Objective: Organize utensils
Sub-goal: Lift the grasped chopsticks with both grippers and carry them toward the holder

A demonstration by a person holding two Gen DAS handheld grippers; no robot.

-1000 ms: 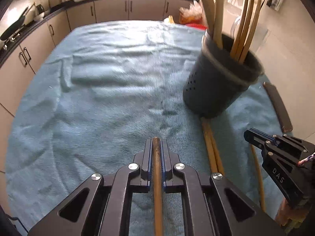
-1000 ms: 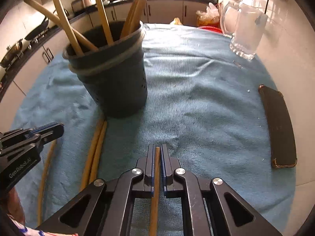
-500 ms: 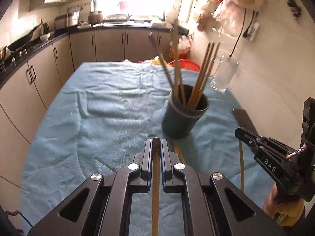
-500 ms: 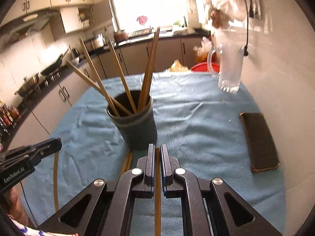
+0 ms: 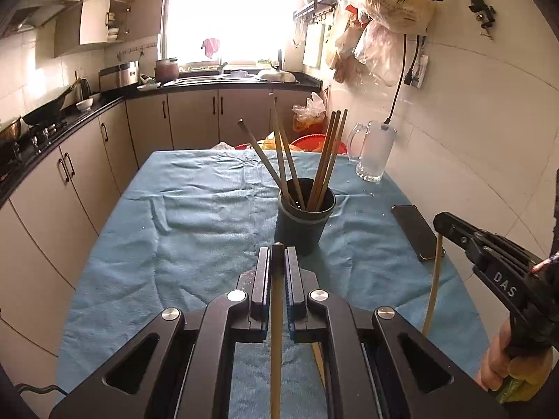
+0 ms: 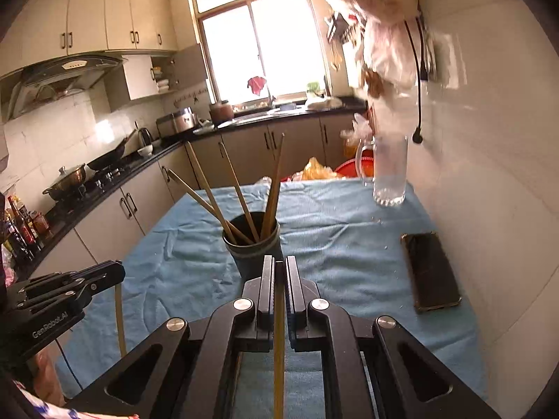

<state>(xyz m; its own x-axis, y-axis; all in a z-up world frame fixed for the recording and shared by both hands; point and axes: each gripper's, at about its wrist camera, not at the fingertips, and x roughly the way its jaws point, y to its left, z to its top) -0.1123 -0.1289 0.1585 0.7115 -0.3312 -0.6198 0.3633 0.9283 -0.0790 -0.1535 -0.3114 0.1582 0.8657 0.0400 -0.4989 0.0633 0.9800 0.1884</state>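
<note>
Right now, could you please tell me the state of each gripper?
Left gripper: closed on a wooden chopstick.
Right gripper: closed on another wooden chopstick.

matt black plastic left gripper with bright metal screws. wooden chopstick between its pads, smooth. ahead of the tongs: matt dark plastic holder, rough blue terry cloth; frosted glass mug beyond; glossy phone right.

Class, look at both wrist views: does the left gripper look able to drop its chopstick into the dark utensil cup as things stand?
Probably yes. The left gripper is shut on a chopstick, the utensil cup stands just ahead, nothing lies between, and its mouth has room beside the chopsticks already inside.
</note>
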